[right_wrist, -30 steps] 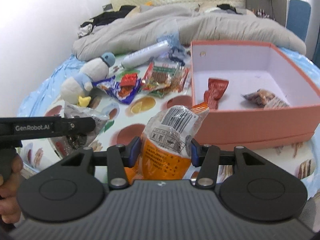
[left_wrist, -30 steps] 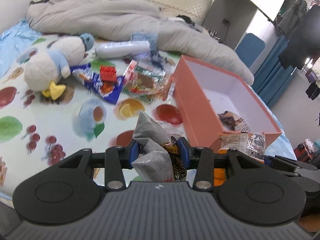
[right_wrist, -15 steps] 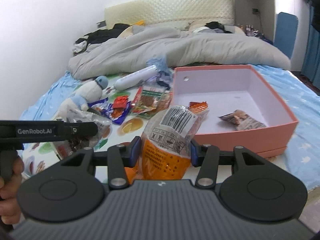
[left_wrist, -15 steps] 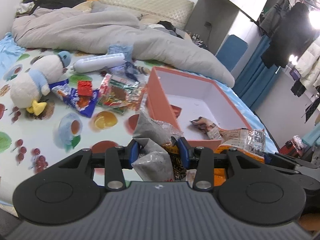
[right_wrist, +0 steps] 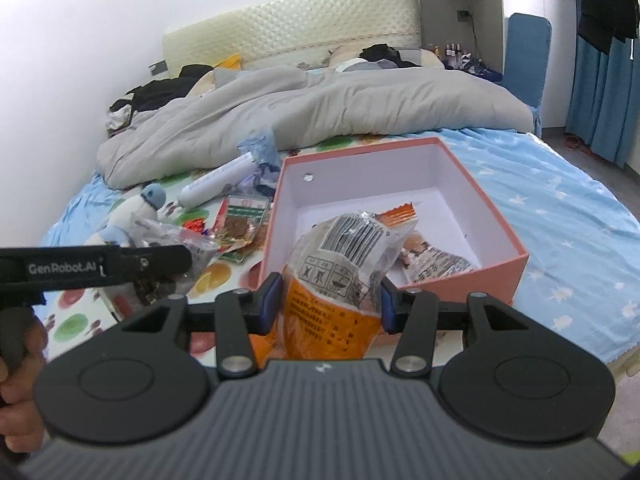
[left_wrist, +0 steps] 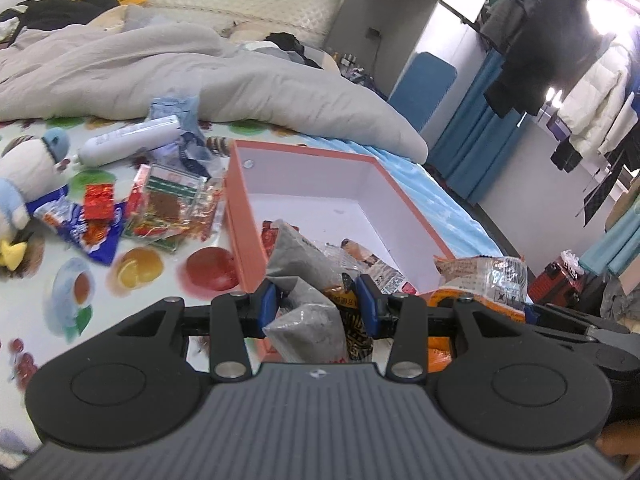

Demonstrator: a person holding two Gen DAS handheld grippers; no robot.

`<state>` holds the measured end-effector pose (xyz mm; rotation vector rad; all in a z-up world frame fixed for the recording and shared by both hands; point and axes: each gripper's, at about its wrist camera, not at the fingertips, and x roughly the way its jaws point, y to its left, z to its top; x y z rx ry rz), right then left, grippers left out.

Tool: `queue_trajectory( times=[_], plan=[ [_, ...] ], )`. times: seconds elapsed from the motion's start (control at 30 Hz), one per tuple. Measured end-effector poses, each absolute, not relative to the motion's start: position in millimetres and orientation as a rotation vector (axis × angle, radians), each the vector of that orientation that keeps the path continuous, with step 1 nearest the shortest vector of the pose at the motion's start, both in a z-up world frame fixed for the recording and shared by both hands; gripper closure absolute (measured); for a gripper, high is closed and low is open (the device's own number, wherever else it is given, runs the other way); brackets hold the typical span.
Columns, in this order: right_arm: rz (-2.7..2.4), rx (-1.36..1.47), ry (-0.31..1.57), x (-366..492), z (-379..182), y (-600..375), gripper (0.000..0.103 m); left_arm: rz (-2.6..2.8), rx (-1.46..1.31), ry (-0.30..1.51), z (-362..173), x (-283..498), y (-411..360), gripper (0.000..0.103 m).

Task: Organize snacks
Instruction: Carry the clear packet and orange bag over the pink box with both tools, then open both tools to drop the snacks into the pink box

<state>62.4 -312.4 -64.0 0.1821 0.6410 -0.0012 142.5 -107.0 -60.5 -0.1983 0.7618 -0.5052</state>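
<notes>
My left gripper [left_wrist: 319, 300] is shut on a grey snack bag [left_wrist: 304, 280], held above the near-left corner of the open pink box [left_wrist: 240, 216]. My right gripper [right_wrist: 329, 294] is shut on an orange-and-clear snack bag [right_wrist: 340, 276] with a barcode, in front of the pink box [right_wrist: 500, 224]. In the left wrist view the orange bag [left_wrist: 480, 276] shows at the right; in the right wrist view the grey bag [right_wrist: 176, 248] hangs at the left under the left gripper's arm. Inside the box lie a small red packet and a brownish packet [right_wrist: 436, 260].
Loose snack packets [left_wrist: 168, 204], a blue wrapper [left_wrist: 80, 232], a white tube [left_wrist: 132, 144] and a plush penguin [left_wrist: 24, 176] lie on the fruit-print sheet left of the box. A grey duvet [right_wrist: 320, 116] is bunched behind. A person's hand [right_wrist: 16, 396] shows at the left edge.
Both grippers have risen and moved toward the box with their bags still held; the box now sits closer and lower in both views.
</notes>
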Motion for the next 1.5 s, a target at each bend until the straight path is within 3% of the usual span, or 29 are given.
queue_trajectory(
  times=[0.7, 1.13, 1.23, 1.3, 1.37, 1.5],
  plan=[
    [-0.065, 0.237, 0.692, 168, -100, -405, 0.052, -0.587, -0.062, 0.842, -98, 277, -238, 0.056],
    [-0.076, 0.261, 0.784, 208, -140, -428, 0.051, -0.591, -0.074, 0.938, -144, 317, -260, 0.056],
    [-0.098, 0.264, 0.800, 209, -143, -431, 0.050, -0.589, -0.056, 0.917, -143, 314, -262, 0.050],
    [-0.103, 0.276, 0.804, 208, -143, -432, 0.043, -0.580, -0.049, 0.903, -141, 312, -262, 0.039],
    [-0.105, 0.284, 0.800, 204, -141, -432, 0.035, -0.577, -0.048, 0.891, -137, 309, -260, 0.038],
    [-0.106, 0.289, 0.786, 195, -132, -428, 0.034, -0.572, -0.051, 0.876, -126, 298, -252, 0.038]
  ],
)
